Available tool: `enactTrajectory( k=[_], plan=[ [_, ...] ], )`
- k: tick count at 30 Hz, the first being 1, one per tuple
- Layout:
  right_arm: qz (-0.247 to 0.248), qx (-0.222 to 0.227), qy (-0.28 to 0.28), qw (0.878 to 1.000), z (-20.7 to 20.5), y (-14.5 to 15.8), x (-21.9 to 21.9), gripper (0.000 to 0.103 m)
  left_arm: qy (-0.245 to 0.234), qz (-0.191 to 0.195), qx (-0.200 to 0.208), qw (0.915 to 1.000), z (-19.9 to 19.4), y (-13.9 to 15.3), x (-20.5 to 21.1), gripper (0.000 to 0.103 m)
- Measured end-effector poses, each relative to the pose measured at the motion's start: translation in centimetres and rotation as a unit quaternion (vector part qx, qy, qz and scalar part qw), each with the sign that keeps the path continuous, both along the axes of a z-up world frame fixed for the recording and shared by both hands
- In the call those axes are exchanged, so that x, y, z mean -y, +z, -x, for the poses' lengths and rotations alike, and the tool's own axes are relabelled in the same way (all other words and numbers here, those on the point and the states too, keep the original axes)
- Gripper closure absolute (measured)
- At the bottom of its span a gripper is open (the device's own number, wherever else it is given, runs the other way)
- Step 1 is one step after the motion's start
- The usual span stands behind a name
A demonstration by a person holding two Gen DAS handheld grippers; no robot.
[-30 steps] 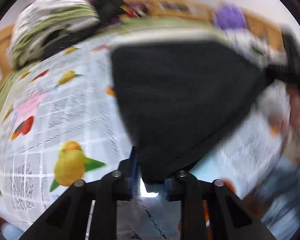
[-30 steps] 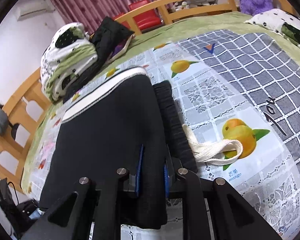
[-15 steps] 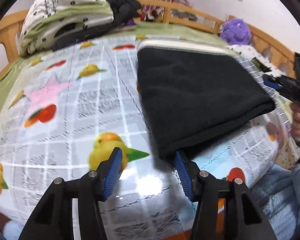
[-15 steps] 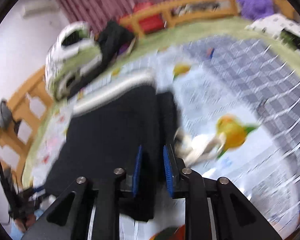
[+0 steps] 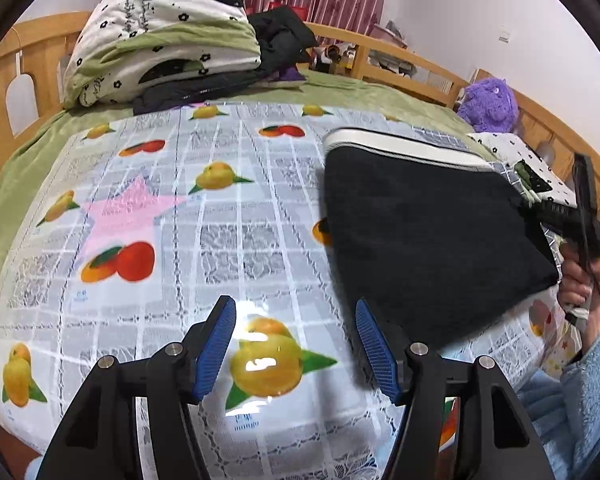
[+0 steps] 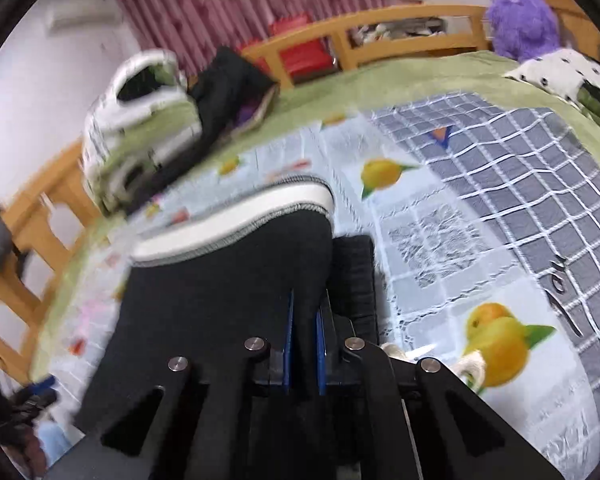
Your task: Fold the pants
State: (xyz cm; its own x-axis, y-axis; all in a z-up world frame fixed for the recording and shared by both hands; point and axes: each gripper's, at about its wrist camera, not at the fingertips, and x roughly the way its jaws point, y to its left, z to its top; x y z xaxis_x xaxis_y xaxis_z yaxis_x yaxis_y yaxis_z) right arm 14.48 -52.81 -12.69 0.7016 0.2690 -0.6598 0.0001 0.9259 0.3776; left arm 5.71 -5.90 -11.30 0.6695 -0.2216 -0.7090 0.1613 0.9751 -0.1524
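The black pants (image 5: 428, 232) lie folded on the fruit-print bed cover (image 5: 220, 240), with a white lined edge at the far side. My left gripper (image 5: 296, 344) is open and empty, just left of the pants' near corner. My right gripper (image 6: 305, 344) is shut on the near edge of the pants (image 6: 228, 300). A black ribbed waistband (image 6: 354, 276) and a cream drawstring (image 6: 470, 364) show to its right. The right gripper also shows in the left wrist view (image 5: 580, 220), at the pants' right edge.
A folded white and green quilt (image 5: 160, 36) and dark clothes (image 5: 276, 40) are piled at the bed's far side. A purple plush toy (image 5: 490, 100) and a spotted pillow (image 6: 572, 76) sit at the far right. A wooden rail (image 5: 380, 48) rings the bed.
My left gripper let go of the pants' corner, opened wide and drew back to the left. The pants dropped flat onto the cover. My right gripper stays shut on them.
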Motion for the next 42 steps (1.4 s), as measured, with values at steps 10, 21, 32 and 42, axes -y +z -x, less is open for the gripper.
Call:
enactTrajectory(
  k=[10,21,32,42],
  plan=[
    [0.017,0.037,-0.024,0.999,5.1,1.6,-0.1,0.085,-0.054,0.063,0.001,0.9965,0.4,0.7,2.8,0.043],
    [0.084,-0.015,0.022,0.996,5.2,-2.5,-4.4,0.085,-0.077,0.012,-0.099,0.9920,0.0,-5.7,7.2,0.043],
    [0.034,0.005,-0.015,0.999,3.5,0.1,0.0,0.062,-0.097,0.022,-0.006,0.9950,-0.5,0.8,5.6,0.043],
    [0.087,-0.034,-0.008,0.996,2.1,-1.4,-2.1,0.062,-0.100,-0.003,-0.046,0.9939,-1.4,-3.6,6.3,0.041]
  ],
)
